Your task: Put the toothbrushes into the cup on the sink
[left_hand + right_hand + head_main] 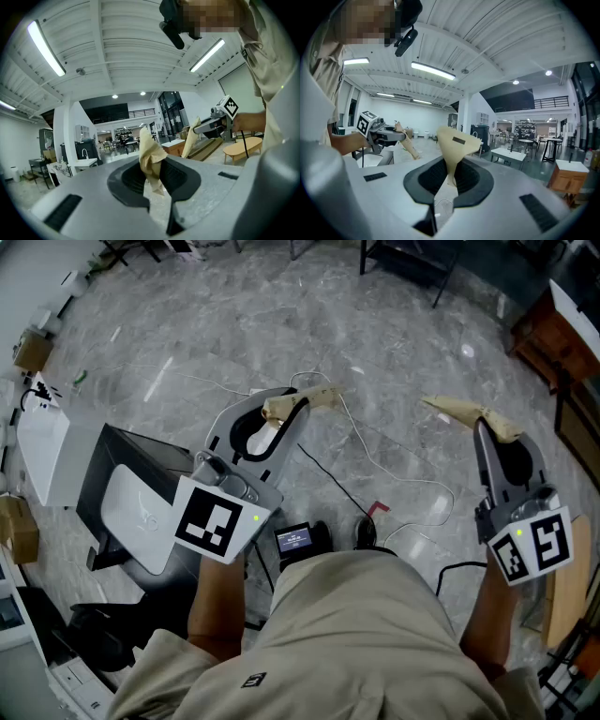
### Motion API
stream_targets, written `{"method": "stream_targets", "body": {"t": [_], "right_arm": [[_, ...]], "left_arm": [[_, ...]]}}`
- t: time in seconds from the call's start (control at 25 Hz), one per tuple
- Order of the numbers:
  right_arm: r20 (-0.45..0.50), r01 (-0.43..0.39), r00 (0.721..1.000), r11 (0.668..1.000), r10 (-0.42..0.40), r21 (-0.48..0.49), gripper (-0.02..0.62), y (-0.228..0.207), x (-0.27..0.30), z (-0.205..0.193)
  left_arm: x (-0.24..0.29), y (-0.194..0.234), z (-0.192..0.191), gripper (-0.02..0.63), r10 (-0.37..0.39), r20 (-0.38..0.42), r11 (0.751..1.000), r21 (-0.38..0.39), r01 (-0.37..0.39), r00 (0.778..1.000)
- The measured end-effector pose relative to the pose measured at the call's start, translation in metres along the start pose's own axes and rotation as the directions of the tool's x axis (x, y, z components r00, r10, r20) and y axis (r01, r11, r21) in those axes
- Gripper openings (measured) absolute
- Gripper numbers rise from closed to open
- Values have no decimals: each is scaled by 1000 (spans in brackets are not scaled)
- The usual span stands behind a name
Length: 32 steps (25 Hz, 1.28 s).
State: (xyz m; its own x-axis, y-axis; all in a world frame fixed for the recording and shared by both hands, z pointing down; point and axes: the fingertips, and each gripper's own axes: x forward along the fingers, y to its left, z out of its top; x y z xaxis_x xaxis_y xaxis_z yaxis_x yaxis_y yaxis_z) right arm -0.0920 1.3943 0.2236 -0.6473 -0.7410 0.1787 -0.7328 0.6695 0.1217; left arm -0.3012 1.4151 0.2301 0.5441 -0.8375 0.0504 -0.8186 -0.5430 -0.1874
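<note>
No toothbrush or cup shows in any view. I hold both grippers at waist height over a grey marble floor. My left gripper points forward and right; its tan taped fingertips lie together with nothing between them. My right gripper points forward and left, and its tan fingertips also meet on nothing. Each gripper view catches the other gripper in the air: the right gripper and the left gripper. Far off, the left gripper view shows a white counter with a tap.
A black and white machine and a white box stand at my left. Thin cables cross the floor ahead, beside a small screen device. Wooden furniture stands at the right, and black chair legs stand far ahead.
</note>
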Motion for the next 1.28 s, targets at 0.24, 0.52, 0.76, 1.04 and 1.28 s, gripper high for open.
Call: {"method": "stream_targets", "body": {"t": [0.24,0.52,0.76,1.04,1.28], "right_arm": [[-21,-33,999,999,33,32,31,6,5,-4],[-22,-1,1000,999,2,36,32,12,0,-3],[-24,31,999,999,-30,36,32,21,1,1],[-26,61,998,998,-60,25,31,37,7,6],[-31,84,996,996,-84,8,32,49,10,14]], "left_arm": [[-11,-1,-4,61,19,-36,1000,-15,-20,999],[-14,-1,-5,61,-17,-31,1000,-8,16,999],[-22,6,-6,61,-33,-11,999,-22,33,999],[-33,19,-10,61,-51,15,998,-34,52,999],[-43,29,-11,61,-61,46,997,-52,63,997]]}}
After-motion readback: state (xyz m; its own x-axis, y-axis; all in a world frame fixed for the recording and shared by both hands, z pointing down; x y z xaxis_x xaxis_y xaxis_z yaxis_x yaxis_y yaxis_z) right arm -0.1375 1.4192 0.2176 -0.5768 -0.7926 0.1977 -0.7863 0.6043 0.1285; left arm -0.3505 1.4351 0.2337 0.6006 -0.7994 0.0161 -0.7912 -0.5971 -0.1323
